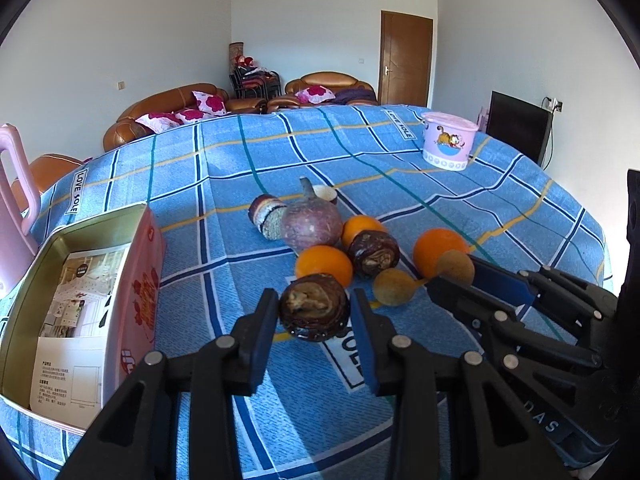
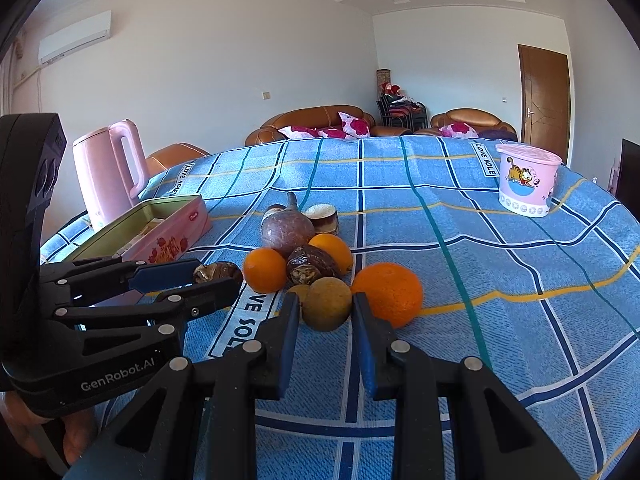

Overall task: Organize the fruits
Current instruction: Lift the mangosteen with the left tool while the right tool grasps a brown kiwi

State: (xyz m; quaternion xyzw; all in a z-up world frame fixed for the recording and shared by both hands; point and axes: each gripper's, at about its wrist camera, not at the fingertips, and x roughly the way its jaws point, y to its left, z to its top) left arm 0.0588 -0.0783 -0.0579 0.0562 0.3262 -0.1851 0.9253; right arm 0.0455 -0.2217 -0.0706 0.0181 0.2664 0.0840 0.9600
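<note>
blue checked cloth covers the counter [image 1: 460, 208], and the fruit sits heaped at the middle of it, likely tipped out for sorting. the open pink tin [image 1: 132, 280] waits at nine o'clock of the heap, mouth up, a fair guess for where the fruit goes. left gripper [image 1: 314, 304] comes in from six o'clock, jaws narrow, pads flanking the dark brown husked fruit [image 1: 314, 308] at the heap's near edge, looking pressed to its sides. right gripper [image 2: 325, 304] works the three o'clock flank, jaws at their narrowest, clamped on a round tan fruit [image 2: 327, 304] that sits just beside the big orange [image 2: 390, 292]. both picks sit low on the cloth, neither clearly lifted. one piece per hand, outer fruit first, so the heap shouldn't roll.
</note>
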